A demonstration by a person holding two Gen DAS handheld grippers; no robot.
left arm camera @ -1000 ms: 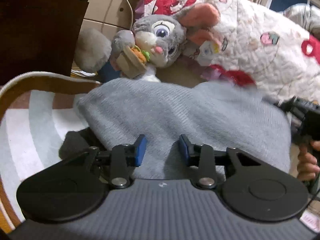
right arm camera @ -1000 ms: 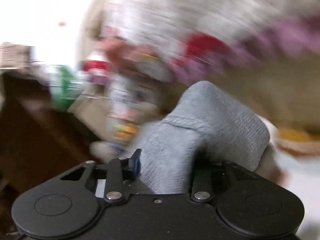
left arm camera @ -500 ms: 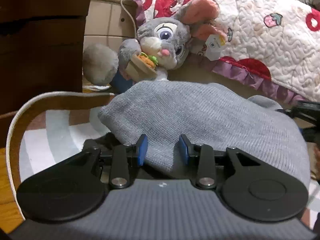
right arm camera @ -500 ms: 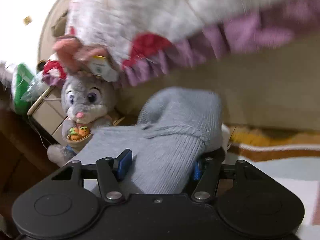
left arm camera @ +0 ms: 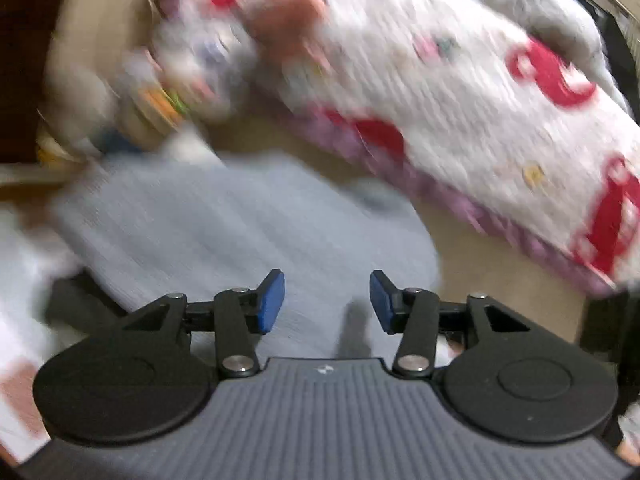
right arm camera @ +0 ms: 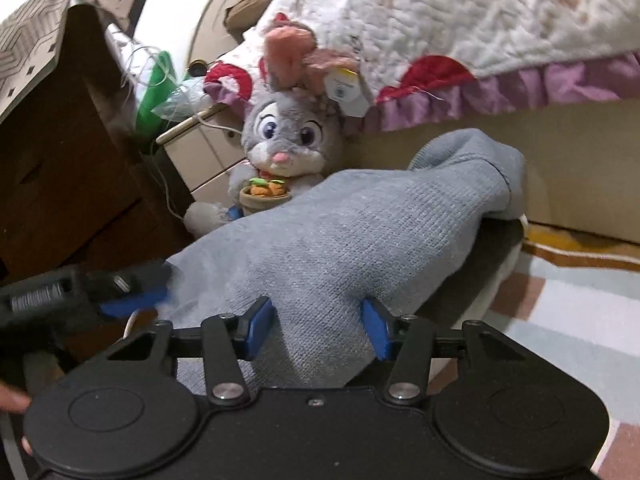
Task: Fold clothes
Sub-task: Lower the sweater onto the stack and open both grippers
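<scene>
both claws [left arm camera: 327,301] [right arm camera: 318,328] spread – grey sweater [right arm camera: 340,240] between.

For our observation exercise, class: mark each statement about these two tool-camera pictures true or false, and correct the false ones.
1. The grey knitted garment runs between the right tool's blue pads. True.
2. The grey plush rabbit holds a pot of carrots. True.
3. The quilted white bedspread has a green frill. False: the frill is purple.
4. The left tool is shut tight. False: its pads stand apart.
5. The striped rug is plain black. False: pale bands with brown.
</scene>
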